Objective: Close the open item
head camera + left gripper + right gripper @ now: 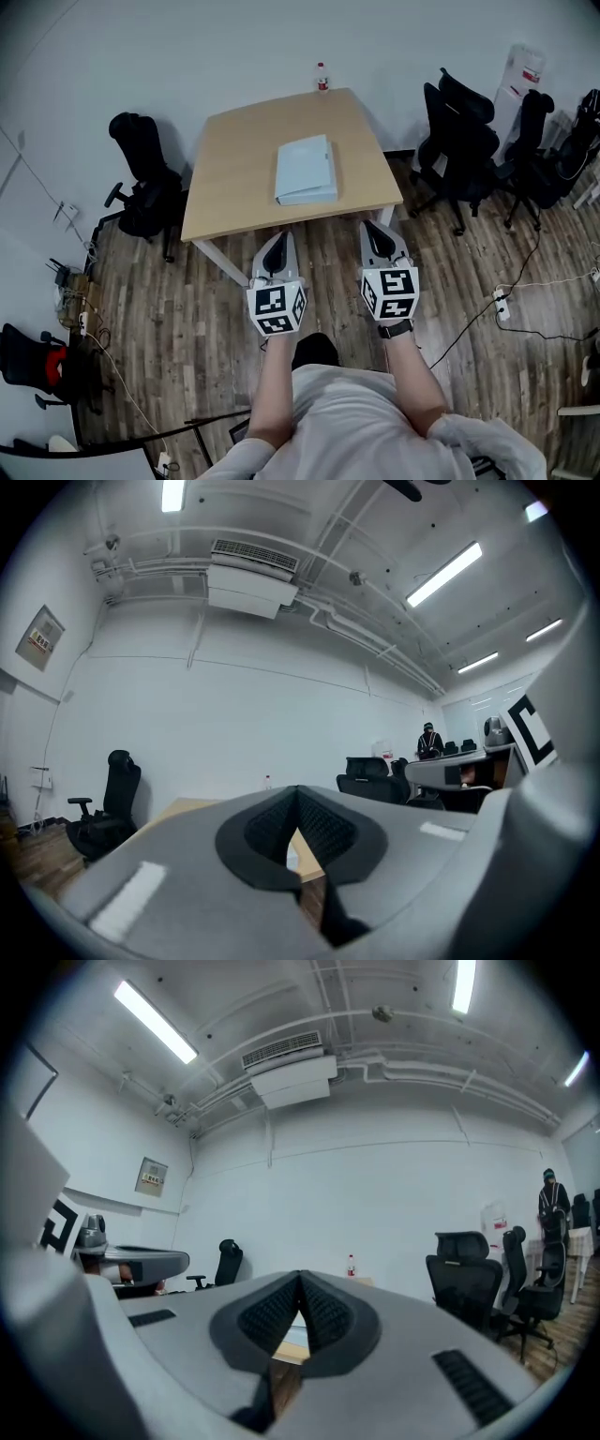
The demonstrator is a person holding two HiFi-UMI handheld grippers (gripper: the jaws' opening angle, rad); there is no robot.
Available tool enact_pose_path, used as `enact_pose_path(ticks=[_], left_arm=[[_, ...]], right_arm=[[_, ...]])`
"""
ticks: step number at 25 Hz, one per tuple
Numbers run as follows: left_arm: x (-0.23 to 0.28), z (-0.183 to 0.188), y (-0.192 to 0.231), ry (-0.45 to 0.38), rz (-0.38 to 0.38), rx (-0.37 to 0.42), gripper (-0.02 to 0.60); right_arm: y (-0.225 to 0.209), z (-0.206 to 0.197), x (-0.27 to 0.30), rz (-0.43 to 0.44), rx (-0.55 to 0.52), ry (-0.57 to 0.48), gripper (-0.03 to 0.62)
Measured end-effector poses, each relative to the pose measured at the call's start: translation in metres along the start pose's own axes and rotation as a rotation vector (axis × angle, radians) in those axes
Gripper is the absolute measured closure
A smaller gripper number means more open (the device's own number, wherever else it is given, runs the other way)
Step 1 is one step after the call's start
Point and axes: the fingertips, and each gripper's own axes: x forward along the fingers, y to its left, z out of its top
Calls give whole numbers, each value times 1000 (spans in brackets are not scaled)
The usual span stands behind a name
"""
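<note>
Both claws nearest: left gripper (277, 246) and right gripper (377, 236) clenched on nothing, short of the wooden table (234, 178). Pale-blue folder (306, 169) lies mid-table, well apart. Step: approach, I judge. Next I reach forward and find its cover.

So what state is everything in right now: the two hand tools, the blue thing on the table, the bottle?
Left gripper: jaws shut, empty, short of the table.
Right gripper: jaws shut, empty.
Blue folder: lying flat on the table, untouched; open or closed unclear.
Bottle: upright at the table's far edge.
</note>
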Motion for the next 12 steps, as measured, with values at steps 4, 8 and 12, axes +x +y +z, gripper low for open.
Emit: enact_pose_path(ticks=[4, 8, 12], left_arm=[[24, -12, 15, 17, 6, -7, 574], [58, -18, 34, 14, -9, -6, 574], [104, -19, 51, 19, -46, -5, 574]], right_arm=[[-10, -16, 26, -13, 18, 34, 582], [-15, -26, 64, -36, 15, 46, 582], [-24, -24, 108, -66, 26, 47, 582]])
